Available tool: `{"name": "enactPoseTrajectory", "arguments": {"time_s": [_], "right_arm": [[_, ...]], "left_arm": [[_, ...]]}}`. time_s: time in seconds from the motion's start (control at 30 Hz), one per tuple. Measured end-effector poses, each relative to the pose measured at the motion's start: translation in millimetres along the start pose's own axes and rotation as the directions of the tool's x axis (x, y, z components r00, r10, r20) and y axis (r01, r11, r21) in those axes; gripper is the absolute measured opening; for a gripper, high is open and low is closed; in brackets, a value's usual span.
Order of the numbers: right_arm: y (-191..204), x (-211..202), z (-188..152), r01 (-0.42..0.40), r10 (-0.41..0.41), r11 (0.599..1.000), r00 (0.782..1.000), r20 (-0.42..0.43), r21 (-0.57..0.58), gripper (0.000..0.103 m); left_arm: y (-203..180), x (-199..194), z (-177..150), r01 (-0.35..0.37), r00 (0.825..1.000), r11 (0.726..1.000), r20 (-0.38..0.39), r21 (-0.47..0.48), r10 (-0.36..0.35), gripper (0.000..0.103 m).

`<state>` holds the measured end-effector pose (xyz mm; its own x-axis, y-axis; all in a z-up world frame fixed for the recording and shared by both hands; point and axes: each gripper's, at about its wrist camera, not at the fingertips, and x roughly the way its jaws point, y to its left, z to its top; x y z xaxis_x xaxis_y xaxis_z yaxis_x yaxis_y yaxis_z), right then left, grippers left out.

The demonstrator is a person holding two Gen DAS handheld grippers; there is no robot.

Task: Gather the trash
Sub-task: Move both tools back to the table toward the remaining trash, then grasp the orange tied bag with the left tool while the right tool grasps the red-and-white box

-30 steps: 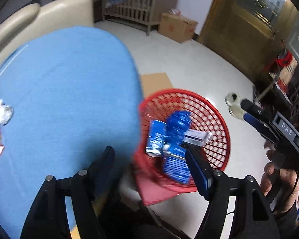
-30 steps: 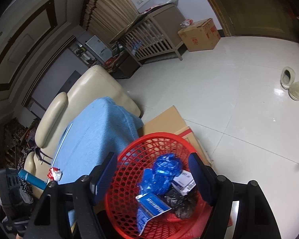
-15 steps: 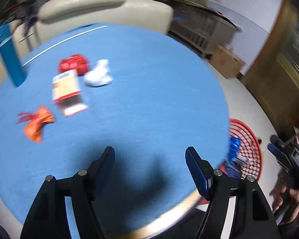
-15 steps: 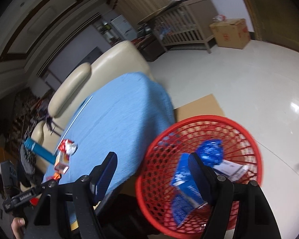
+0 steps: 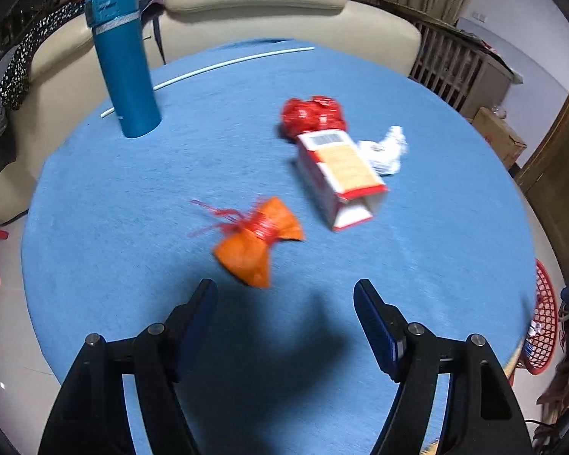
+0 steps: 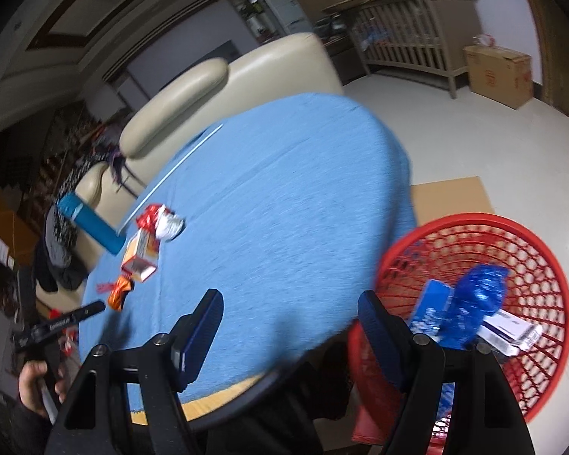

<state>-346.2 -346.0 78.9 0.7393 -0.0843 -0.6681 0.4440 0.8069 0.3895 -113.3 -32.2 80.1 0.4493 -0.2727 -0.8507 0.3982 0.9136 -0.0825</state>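
Observation:
On the round blue table [image 5: 132, 197] lie an orange wrapper [image 5: 256, 242], a red-and-white carton [image 5: 339, 174] on its side, a crumpled red wrapper [image 5: 313, 113] and a white paper wad [image 5: 385, 149]. My left gripper [image 5: 284, 295] hangs open just short of the orange wrapper, nothing between its fingers. My right gripper [image 6: 290, 303] is open and empty over the table's near edge [image 6: 246, 379]. Right of it on the floor stands the red mesh basket [image 6: 512, 235], holding blue packets [image 6: 474, 295] and a small box. The same trash [image 6: 140, 250] shows at the table's far left.
A tall blue flask [image 5: 123, 60] stands at the table's back left beside a white straw [image 5: 227, 64]. A beige sofa [image 5: 269, 3] lies behind. A cardboard sheet [image 6: 451, 197] lies under the basket; a crib [image 6: 409, 38] and a box [image 6: 497, 72] stand beyond.
The left gripper swung from over the basket across the table to the trash, rolling as it went. The right gripper swept left, so the basket slid right in its view. Both stayed open.

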Motion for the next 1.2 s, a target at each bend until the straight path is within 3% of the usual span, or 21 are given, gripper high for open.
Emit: {"name": "enactPoseTrajectory", "arguments": {"time_s": [0.33,0.37,0.4,0.43,0.5,0.93,1.2], "right_arm": [[60,36,12,-0.016,0.010,0.994,0.998,-0.061,-0.109,0.077],[68,40,13,-0.020,0.011,0.992,0.998,-0.068,-0.123,0.077],[73,43,14,-0.022,0.013,0.991,0.997,-0.072,-0.131,0.077],[80,46,15,-0.026,0.015,0.989,0.997,-0.076,-0.142,0.077],[95,56,19,-0.033,0.019,0.986,0.996,-0.085,-0.166,0.077],[223,159,23,-0.178,0.114,0.924,0.973,-0.202,-0.337,0.077],[271,212,14,-0.150,0.057,0.888,0.974,-0.221,-0.435,0.077]], "left_arm": [[11,38,24,0.072,0.997,0.996,-0.034,0.060,-0.070,0.075],[11,42,23,0.060,0.998,0.996,-0.038,0.071,-0.057,0.072],[13,45,23,0.054,0.998,0.996,-0.042,0.076,-0.051,0.046],[15,50,22,0.053,0.997,0.996,-0.059,0.075,-0.048,0.040],[21,49,21,0.076,0.996,0.996,-0.047,0.055,-0.074,0.039],[53,29,-8,0.035,0.999,0.995,-0.011,-0.095,-0.036,0.036],[66,29,-11,0.022,1.000,0.989,-0.004,-0.146,-0.023,0.036]]}}
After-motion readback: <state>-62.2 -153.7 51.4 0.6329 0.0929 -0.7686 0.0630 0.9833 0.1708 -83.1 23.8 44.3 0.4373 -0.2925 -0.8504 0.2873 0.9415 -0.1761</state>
